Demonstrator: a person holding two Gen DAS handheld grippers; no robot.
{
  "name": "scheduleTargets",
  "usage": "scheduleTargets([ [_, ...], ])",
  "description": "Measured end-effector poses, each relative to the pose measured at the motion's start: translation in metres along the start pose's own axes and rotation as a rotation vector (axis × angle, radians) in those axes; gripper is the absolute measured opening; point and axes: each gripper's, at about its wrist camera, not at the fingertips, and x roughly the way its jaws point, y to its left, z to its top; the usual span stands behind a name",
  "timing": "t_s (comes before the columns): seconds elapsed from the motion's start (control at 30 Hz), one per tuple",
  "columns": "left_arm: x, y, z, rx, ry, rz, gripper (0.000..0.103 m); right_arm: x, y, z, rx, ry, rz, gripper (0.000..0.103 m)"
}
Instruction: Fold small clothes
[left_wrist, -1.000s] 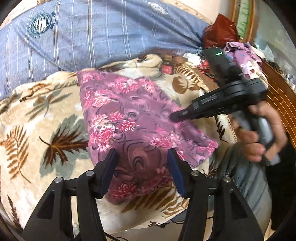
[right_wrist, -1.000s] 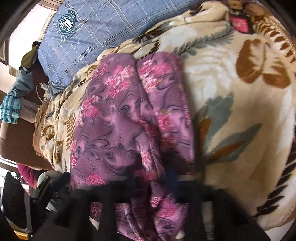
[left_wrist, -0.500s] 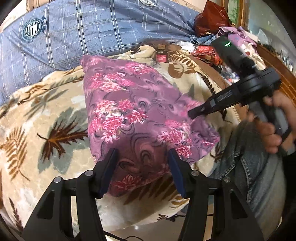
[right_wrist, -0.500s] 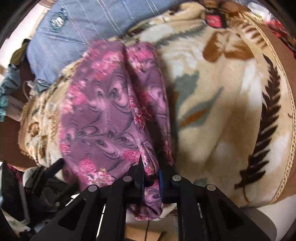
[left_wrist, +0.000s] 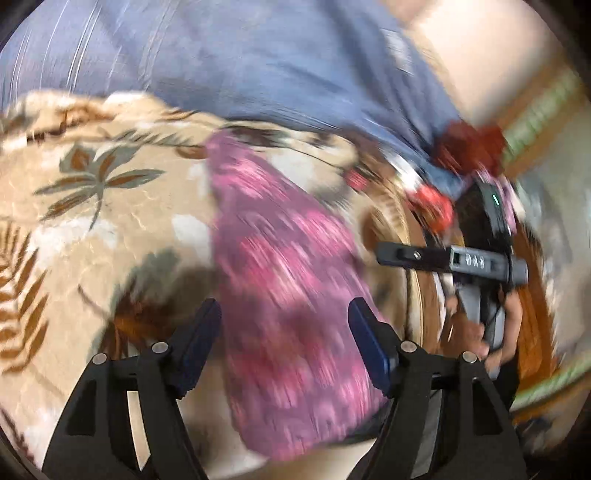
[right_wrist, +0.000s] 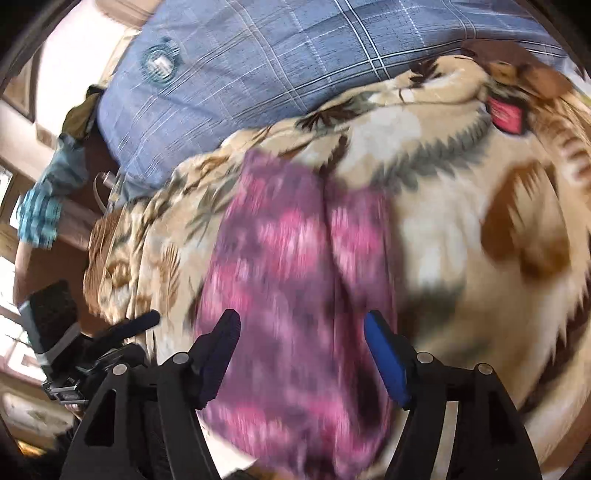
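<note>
- Released since a second ago: right gripper (right_wrist: 301, 354) no longer clamped on the near hem of the purple floral garment (right_wrist: 295, 295), jaws now opening and standing wide, cloth lying beneath and between them but not pressed.
- Also widening: left gripper (left_wrist: 284, 343), jaws opening, pads clear of the fabric, swung across so the garment (left_wrist: 288, 302) now runs as a narrower strip up the middle of its view.
- Lying folded lengthwise on the leaf-print blanket (right_wrist: 461, 229), near end hanging over the blanket's front edge, far end close to the blue checked pillow (right_wrist: 280, 62).
- Far left of the right view: bunched teal cloth (right_wrist: 40, 218) on a dark ledge, well apart from the work.
- Risk: overhanging end likely to slide off the plush edge and drag the fold open, given nothing pinning it.
- Risk: a hasty regrasp catching only the top layer, splitting the fold along the centre crease.
- Risk: pile of the blanket snagging the thin cloth during a drag, skewing the edges.
- Thin, limp, smooth printed fabric; thick fuzzy blanket, humped and uneven; flat woven pillow cover.
- Heavily motion-blurred throughout, finer detail not readable.
</note>
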Motion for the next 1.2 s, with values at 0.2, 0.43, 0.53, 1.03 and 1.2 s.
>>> scheduleTargets([
  [0.2, 0.063, 0.059, 0.051, -0.195, 0.071, -0.076, 0.071, 0.045, -0.039, 0.017, 0.048, -0.001, 0.08, 0.069],
  [0.43, 0.101, 0.084, 0.033, -0.348, 0.138, -0.254, 0.064, 0.059, -0.056, 0.018, 0.099, 0.117, 0.186, 0.071],
  [0.53, 0.102, 0.08, 0.034, -0.35, 0.131, -0.253, 0.061, 0.071, -0.058, 0.023, 0.14, 0.116, 0.188, 0.071],
  [1.03, 0.048, 0.057, 0.053, -0.149, -0.035, -0.04, 0.022, 0.059, -0.021, 0.034, -0.007, -0.078, 0.126, 0.016],
  [1.2, 0.064, 0.072, 0.045, -0.202, 0.081, 0.044, 0.035, 0.07, -0.04, 0.023, 0.086, -0.018, 0.059, 0.035],
])
